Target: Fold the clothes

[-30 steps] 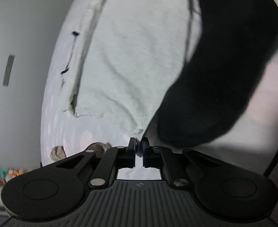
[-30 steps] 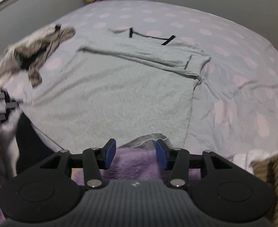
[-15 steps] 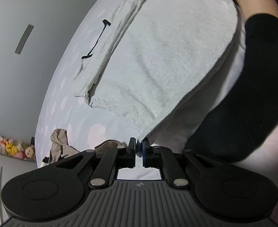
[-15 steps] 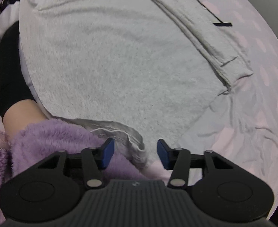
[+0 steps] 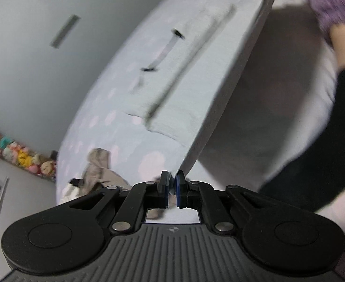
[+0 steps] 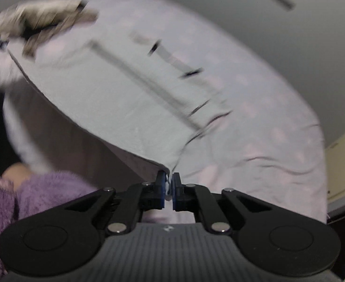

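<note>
Two grippers, one grey garment. Left gripper clenching on hem corner; right gripper, jaws just closed, pinching other corner. Garment's near edge hanging lifted between them, rest lying ahead on spotted bedsheet. One crumpled beige garment sitting beyond-left of left gripper.

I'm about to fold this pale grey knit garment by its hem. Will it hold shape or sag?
Likely floppy: the pale grey knit garment hangs slack between the left gripper and right gripper. Probably light, since pinched corners alone lift it.
</note>
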A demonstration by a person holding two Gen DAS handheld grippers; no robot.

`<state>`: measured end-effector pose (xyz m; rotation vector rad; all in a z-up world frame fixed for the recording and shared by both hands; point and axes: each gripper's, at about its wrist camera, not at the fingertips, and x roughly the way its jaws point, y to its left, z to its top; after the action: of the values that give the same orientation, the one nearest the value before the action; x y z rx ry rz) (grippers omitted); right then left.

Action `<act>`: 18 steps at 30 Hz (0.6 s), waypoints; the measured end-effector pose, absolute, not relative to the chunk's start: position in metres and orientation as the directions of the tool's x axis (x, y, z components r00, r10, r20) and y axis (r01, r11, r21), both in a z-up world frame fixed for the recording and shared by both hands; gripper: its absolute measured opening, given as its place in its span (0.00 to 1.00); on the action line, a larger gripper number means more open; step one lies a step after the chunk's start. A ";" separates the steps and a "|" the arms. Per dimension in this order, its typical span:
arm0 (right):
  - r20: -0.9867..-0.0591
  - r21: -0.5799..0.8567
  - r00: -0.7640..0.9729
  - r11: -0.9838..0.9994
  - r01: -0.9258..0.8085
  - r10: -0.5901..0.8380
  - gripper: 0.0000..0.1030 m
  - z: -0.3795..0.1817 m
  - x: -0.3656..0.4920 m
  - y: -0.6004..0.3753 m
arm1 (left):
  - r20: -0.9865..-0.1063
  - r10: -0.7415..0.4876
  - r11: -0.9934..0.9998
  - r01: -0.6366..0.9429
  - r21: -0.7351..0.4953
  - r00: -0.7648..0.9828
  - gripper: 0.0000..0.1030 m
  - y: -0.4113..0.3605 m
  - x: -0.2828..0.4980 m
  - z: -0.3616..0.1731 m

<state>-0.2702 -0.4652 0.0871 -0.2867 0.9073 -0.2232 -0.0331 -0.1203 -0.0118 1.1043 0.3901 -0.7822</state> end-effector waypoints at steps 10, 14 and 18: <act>-0.514 -0.400 0.744 0.886 0.232 -0.427 0.06 0.139 -0.313 -0.444 | -0.479 -0.435 0.392 0.639 0.661 0.763 0.04 -0.120 -0.047 0.069; -0.477 -0.365 0.763 0.888 0.279 -0.436 0.06 0.159 -0.331 -0.442 | -0.437 -0.452 0.401 0.615 0.679 0.777 0.04 -0.116 -0.064 0.091; -0.455 -0.348 0.779 0.891 0.291 -0.432 0.06 0.172 -0.357 -0.429 | -0.411 -0.471 0.392 0.602 0.695 0.781 0.04 -0.109 -0.086 0.108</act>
<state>-0.3567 -0.4287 0.1724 -0.2666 0.5533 -0.3960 -0.0857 -0.1087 0.1084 0.9480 0.1562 -0.6846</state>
